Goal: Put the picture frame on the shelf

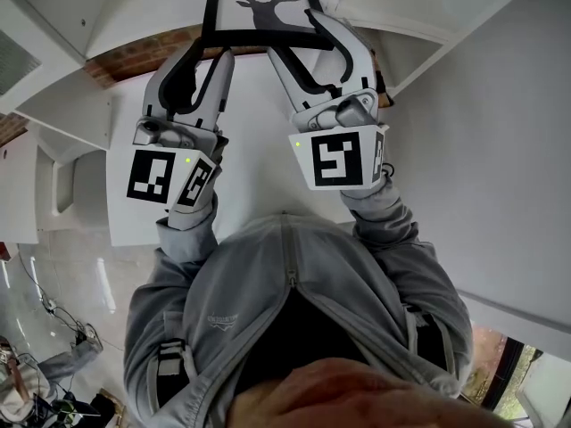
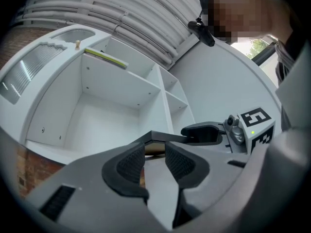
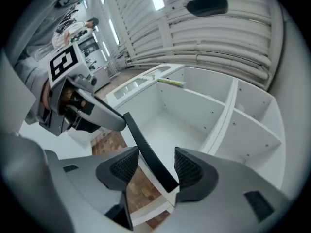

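My grey zipped hoodie fills the bottom of the head view; beyond it both tongs reach to the black-rimmed picture frame with a stag silhouette. My left gripper is clamped on its near left corner. My right gripper is closed on the near right rim, which runs slantwise between the pads. The frame hangs in the air in front of the white shelf unit, facing its large open compartment, not yet inside. Both holds are thin edge bites, I judge: if my hands move unevenly the frame may twist out, or its far edge may knock the shelf's front
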The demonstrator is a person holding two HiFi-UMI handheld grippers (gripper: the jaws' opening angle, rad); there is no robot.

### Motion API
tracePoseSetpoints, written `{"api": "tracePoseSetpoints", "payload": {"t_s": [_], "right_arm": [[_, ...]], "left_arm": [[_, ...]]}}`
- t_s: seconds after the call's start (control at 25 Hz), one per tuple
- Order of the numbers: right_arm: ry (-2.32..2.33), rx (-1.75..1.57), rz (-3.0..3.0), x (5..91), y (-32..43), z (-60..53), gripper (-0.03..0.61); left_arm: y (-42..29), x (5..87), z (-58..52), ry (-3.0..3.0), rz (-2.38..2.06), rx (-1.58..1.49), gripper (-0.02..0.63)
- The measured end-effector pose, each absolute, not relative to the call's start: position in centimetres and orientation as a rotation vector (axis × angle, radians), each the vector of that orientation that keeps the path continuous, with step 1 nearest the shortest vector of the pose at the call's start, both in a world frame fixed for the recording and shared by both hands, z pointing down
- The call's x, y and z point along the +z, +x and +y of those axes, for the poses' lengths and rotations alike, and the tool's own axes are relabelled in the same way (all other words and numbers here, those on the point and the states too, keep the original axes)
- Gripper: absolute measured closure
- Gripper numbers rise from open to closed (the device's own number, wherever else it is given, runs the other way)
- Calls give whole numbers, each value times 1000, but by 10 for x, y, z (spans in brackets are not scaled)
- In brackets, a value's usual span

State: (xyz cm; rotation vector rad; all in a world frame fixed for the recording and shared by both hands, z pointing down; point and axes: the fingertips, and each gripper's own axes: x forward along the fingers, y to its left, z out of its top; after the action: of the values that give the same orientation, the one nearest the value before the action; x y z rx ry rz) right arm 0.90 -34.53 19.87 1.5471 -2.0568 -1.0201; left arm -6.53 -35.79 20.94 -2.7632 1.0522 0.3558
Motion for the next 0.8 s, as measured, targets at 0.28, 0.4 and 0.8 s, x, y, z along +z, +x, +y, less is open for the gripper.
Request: {"api": "tracePoseSetpoints", "payload": {"t_s": [0.28,0.4,0.8], "right_arm": [[1750,-855,-2295,204,34,-325,345],[1855,-744,-2450,206,47,-320,345],[1923,-383,-2780,218,55,-333,407]], "left_arm": [[-66,215,-364,-2773,1073,326,483],[-66,216,-363,-2774,1070,320,482],[-64,223,-369,-2777,1068,245,483]]}}
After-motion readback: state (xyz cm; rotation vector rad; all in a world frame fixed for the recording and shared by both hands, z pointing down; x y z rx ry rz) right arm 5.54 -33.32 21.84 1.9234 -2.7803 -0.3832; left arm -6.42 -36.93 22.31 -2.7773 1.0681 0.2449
